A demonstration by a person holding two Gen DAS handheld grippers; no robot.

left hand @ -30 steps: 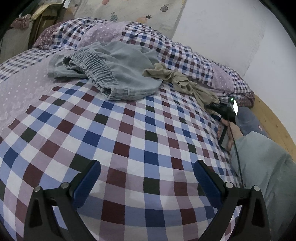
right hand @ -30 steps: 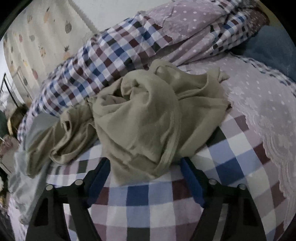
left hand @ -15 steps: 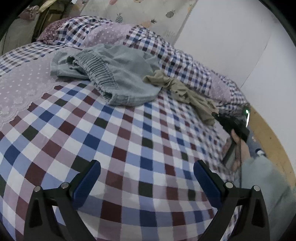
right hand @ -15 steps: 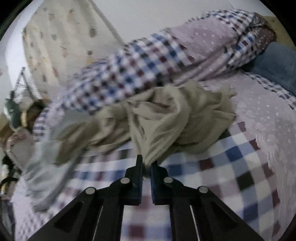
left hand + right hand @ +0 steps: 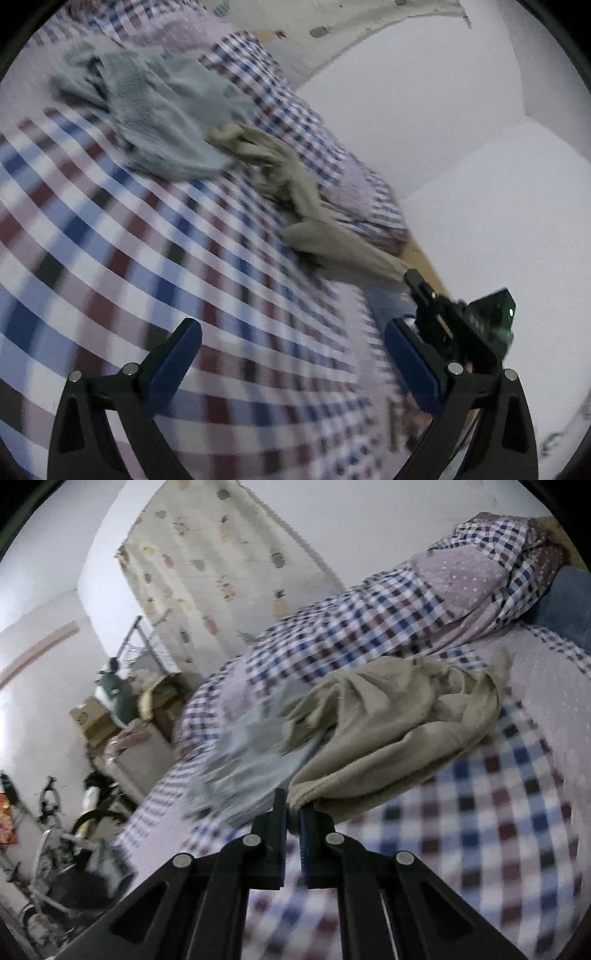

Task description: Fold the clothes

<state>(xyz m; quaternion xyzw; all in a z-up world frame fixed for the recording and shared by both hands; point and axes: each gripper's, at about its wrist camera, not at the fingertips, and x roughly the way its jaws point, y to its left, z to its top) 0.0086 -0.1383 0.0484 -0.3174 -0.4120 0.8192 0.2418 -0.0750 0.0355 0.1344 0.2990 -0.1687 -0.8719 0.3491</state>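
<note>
1. Left wrist view. Our left gripper hangs over the checked bedcover, fingers spread wide, nothing between them. It has no part in the work yet.

2. Same view, far edge of the bed. The grey garment lies in a crumpled heap by the long checked bolster along the wall side. Unfolded, untouched as far as we can see.

3. Same view, right-hand edge of the bed. The khaki garment runs as a stretched rope from beside the grey heap to our right gripper, which has it by one end. That end is lifted off the cover; the rest trails on it. The view is blurred.

4. Right wrist view. The right gripper's fingers are nipped tight on a fold of the khaki garment; the pinched edge sits right at the tips. Behind it the cloth is bunched and wrinkled, lying against the bolster. The grey garment shows as a blur to the left, partly under the khaki.

5. Progress, our judgement. Barely begun: nothing on the bed is folded or even spread flat. One piece is gripped, apparently for pulling clear of the pile.

6. Left to do: free and flatten the khaki piece on the open checked area, fold it, then the grey one likewise.
</note>
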